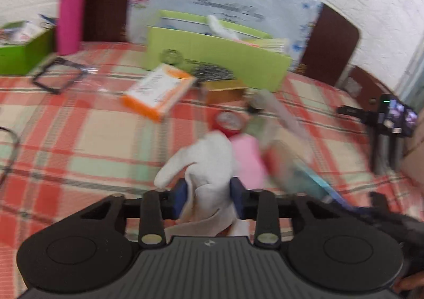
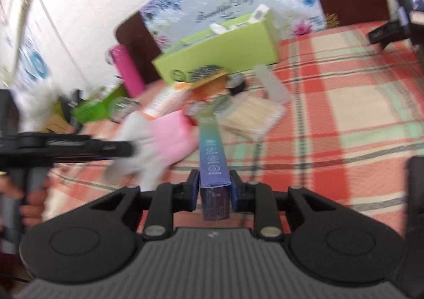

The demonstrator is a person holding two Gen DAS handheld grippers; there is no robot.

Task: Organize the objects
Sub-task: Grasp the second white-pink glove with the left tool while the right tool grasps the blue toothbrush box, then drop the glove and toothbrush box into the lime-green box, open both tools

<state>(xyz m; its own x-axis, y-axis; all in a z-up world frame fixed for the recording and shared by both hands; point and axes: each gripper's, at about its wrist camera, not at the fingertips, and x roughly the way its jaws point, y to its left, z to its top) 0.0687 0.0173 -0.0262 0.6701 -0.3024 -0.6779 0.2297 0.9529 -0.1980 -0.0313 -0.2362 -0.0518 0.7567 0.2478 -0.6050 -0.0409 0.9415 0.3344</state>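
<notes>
My left gripper (image 1: 209,198) is shut on a white glove (image 1: 204,164) and holds it above the plaid cloth; the glove also shows in the right wrist view (image 2: 132,145), blurred. My right gripper (image 2: 214,185) is shut on a long blue-to-green gradient box (image 2: 212,150) that points away from me; it appears blurred in the left wrist view (image 1: 299,172). A pink block (image 1: 249,161) lies just beyond the glove, also seen in the right wrist view (image 2: 172,134). A large light-green box (image 1: 217,58) stands at the back.
On the plaid cloth (image 1: 79,140) lie an orange-white box (image 1: 159,89), a brown box (image 1: 225,91), a red round tin (image 1: 228,121) and a black frame (image 1: 58,75). A magenta bottle (image 1: 71,13) stands by a green tray (image 1: 23,47). A pack of wooden sticks (image 2: 251,113) lies ahead; a camera on a tripod (image 1: 389,119) stands at right.
</notes>
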